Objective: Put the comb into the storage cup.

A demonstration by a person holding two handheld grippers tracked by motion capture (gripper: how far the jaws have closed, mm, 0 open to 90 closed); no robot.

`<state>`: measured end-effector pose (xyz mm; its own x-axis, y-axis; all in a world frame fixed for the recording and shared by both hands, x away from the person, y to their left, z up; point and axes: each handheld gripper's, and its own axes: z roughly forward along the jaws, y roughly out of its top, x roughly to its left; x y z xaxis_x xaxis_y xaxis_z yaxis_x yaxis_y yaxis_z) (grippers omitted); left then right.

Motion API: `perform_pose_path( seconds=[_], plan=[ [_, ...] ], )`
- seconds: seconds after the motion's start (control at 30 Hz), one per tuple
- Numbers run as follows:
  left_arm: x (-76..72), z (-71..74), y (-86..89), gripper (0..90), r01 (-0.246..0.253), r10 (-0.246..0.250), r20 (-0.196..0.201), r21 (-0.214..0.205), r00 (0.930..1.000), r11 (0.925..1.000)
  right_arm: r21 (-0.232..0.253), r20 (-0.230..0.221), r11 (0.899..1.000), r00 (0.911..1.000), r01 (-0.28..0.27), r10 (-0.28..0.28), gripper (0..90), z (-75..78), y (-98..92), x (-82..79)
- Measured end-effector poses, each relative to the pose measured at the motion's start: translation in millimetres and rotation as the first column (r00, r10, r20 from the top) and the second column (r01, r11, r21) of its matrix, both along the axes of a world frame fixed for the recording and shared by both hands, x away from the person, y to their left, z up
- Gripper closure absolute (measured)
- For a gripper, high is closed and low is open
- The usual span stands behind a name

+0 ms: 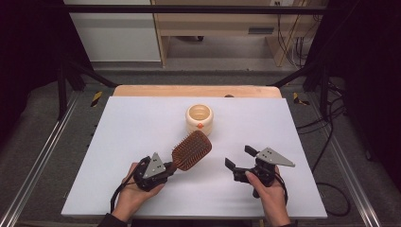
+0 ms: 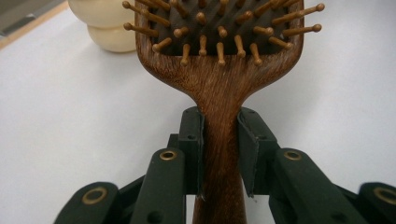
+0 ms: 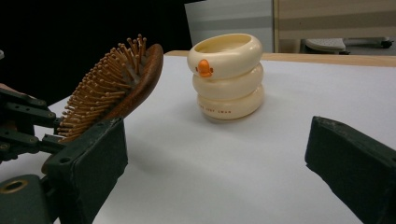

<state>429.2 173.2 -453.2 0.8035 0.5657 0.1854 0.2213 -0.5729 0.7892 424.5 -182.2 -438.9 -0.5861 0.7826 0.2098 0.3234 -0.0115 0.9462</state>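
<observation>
On white table (image 1: 142, 123), left gripper (image 2: 220, 154) clamping hairbrush (image 2: 219, 70) handle, right gripper (image 3: 215, 154) agape

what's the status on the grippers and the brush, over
Left gripper shut on hairbrush handle, head raised off table. Right gripper open, empty. Cream ringed cup just beyond brush head, apart from it.

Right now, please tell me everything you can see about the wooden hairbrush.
The hairbrush is dark brown wood, with a broad paddle head and a narrow handle. Its dark pad carries many wooden pins with rounded tips, facing up. The left gripper has its jaws shut on the handle just below the head. The head is tilted upward, off the white table, and points toward the cream cup without touching it.
</observation>
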Motion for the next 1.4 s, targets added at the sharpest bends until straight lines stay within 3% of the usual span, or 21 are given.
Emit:
perform_pose_path(
  seconds=[0.53, 0.87, 1.2, 1.4],
  plan=[
    [-0.2, 0.5, 5.0, 72.6, -0.034, 0.034, 0.005, -0.093, 0.9994, 0.9951, 0.031, -0.034, 0.999, 0.9991, -0.024, 0.025, 6.3, 1.4, 15.2, -1.4],
    [0.6, -2.2, 0.5, 72.7, -0.033, 0.034, 0.001, -0.119, 0.9994, 0.9924, 0.031, -0.058, 0.999, 0.9974, -0.041, 0.043, 6.2, -0.5, 19.2, -0.2],
    [1.0, 1.3, 8.3, 72.6, -0.058, 0.059, 0.004, -0.158, 0.9983, 0.9858, 0.034, -0.064, 0.997, 0.9953, -0.070, 0.072, 6.1, 2.0, 28.9, -0.8],
    [1.2, 7.1, 14.7, 72.6, -0.069, 0.075, 0.029, -0.171, 0.9968, 0.9828, 0.049, -0.062, 0.995, 0.9942, -0.085, 0.088, 6.2, 8.8, 35.0, -0.3]
  ],
)
